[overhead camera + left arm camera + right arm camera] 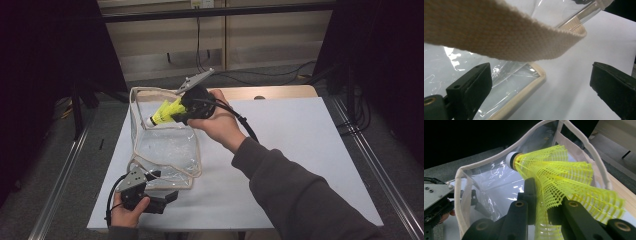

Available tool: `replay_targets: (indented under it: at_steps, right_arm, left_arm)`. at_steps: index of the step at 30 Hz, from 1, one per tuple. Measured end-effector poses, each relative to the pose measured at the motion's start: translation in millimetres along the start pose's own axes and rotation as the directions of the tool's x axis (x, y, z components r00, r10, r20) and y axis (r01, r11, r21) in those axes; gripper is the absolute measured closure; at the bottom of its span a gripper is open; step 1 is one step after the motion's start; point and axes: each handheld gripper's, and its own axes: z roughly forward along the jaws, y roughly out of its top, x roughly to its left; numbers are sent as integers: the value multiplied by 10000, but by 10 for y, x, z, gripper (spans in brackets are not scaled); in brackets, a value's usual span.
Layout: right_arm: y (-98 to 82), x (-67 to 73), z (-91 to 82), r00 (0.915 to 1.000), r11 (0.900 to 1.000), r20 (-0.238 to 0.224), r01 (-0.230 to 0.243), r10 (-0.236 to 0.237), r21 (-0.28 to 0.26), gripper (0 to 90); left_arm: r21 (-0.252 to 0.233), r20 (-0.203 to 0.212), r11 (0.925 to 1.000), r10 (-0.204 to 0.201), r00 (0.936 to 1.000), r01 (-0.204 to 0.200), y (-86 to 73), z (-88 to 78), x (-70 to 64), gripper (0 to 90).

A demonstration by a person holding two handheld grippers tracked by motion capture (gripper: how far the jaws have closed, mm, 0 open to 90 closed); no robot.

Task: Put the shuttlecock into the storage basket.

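Currently the step in hand appears to be lowering a yellow plastic shuttlecock [165,111] into a clear vinyl bag [167,150] that stands on the white bench [300,150]. The right gripper [541,202] has its fingers clenched on the mesh skirt of the shuttlecock, whose white cork tip points forward and down toward the bag's mouth; in the high view the shuttlecock sits at the upper rim of the bag, just over the opening and not yet inside. The left gripper [165,196] rests low at the near corner of the bag, and in the left gripper view its fingers [471,85] stand released, well apart, with the bag's cream fabric trim and a webbing strap [499,32] between and above them but not pinched. To do this step well, steer the cork tip through the middle of the opening so that the skirt clears the fabric rim [584,142] on both sides. Keep the grip on the mesh light enough to avoid crushing it. The bag is soft and may tip or fold when touched, so the left gripper would best close on the near trim to steady it first. Release only once the shuttlecock is well below the rim.
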Motion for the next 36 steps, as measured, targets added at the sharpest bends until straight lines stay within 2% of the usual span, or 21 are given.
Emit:
replay_targets:
  at_steps: [7,17,36]
  right_arm:
    - [5,70,89,9999,9999,-112,73,-72,125,798]
    - [0,169,248,9998,9994,-35,200,-199,279,798]
    - [-31,209,467,9999,9988,-114,71,-65,484,798]
  left_arm:
    - [3,-5,10000,43,10000,-43,0,0,-2,41]
    - [5,20,10000,-6,10000,6,-2,4,-3,41]
    - [-52,38,10000,-3,10000,4,2,3,-6,41]
